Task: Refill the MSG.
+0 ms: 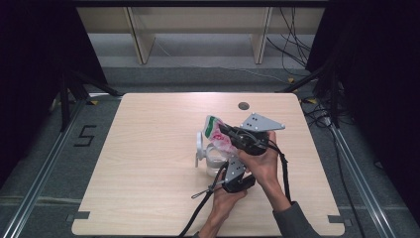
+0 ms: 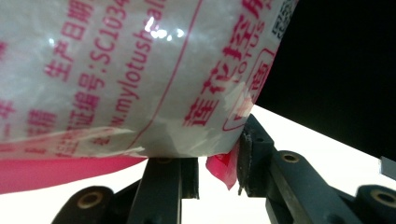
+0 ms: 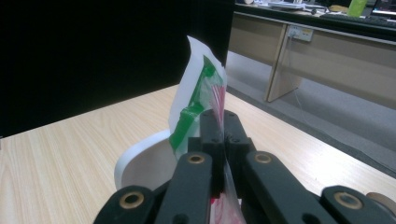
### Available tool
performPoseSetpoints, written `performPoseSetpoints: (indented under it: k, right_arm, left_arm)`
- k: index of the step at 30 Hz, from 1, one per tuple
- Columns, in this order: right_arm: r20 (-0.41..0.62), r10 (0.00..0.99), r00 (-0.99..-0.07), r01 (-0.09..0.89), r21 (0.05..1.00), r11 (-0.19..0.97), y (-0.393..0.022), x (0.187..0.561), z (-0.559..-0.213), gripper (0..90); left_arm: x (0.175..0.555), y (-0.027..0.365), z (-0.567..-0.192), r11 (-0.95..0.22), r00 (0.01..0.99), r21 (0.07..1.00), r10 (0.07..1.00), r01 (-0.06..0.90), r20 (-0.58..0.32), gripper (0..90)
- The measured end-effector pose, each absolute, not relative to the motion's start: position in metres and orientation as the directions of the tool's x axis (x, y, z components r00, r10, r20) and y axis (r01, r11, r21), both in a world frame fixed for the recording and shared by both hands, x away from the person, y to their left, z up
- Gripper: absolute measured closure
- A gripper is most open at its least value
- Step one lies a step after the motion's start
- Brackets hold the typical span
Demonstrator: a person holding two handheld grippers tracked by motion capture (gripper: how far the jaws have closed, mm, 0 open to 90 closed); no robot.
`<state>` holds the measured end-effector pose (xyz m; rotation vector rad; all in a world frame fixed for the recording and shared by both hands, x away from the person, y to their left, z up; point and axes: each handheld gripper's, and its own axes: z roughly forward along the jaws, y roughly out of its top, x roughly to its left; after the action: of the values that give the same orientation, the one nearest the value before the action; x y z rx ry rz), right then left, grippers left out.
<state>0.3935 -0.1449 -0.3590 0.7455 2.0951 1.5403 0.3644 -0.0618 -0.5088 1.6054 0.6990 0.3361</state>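
The plastic bag with red print and a green band was held up over the middle of the table, right of centre, directly above a clear jar whose white lid hung open at its left side. From the high view the bag looked like a small crumpled thing between two hands.

The left gripper view brought the bag close: cloudy white contents behind the film, red lettering across it, and a pink sealed edge along the bottom. There the left gripper had its jaws partly apart, the bag's lower corner sitting between them; the right-hand jaw pressed the pink edge, but I could not tell whether the other one touched it.

The right gripper view showed the opposite end: the bag's top standing upright with its green strip, and the right gripper clamped tight on the thin film, jaws together. Behind it curved the white lid.

From above, the right gripper lay beyond the left gripper, a hand wrapped round it.
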Motion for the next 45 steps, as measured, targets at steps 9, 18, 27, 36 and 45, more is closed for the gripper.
performPoseSetpoints:
  k: [9,18,27,36,45]
  right_arm:
    - [-0.023,0.656,-0.754,0.181,0.954,0.241,-0.1436,0.3929,-0.3598,90.0]
    - [-0.052,0.639,-0.767,0.138,0.96,0.244,-0.1448,0.3972,-0.3602,90.0]
    - [-0.05,0.641,-0.766,0.145,0.958,0.248,-0.1451,0.3962,-0.3593,90.0]
    - [-0.023,0.647,-0.762,0.174,0.956,0.238,-0.1462,0.3933,-0.3573,90.0]
    - [-0.035,0.641,-0.766,0.163,0.955,0.246,-0.1461,0.3947,-0.3567,90.0]
  left_arm:
    - [0.3638,-0.0627,-0.509,-0.034,0.774,0.971,0.611,0.237,-0.168,72.2]
    - [0.3633,-0.0623,-0.509,-0.03,0.775,0.971,0.609,0.236,-0.169,72.3]
    - [0.3632,-0.0625,-0.5089,-0.031,0.774,0.972,0.61,0.233,-0.167,72.3]
    - [0.3635,-0.0628,-0.5082,-0.032,0.776,0.973,0.609,0.228,-0.162,72.3]
    - [0.3634,-0.0632,-0.5078,-0.025,0.776,0.971,0.606,0.237,-0.173,72.3]
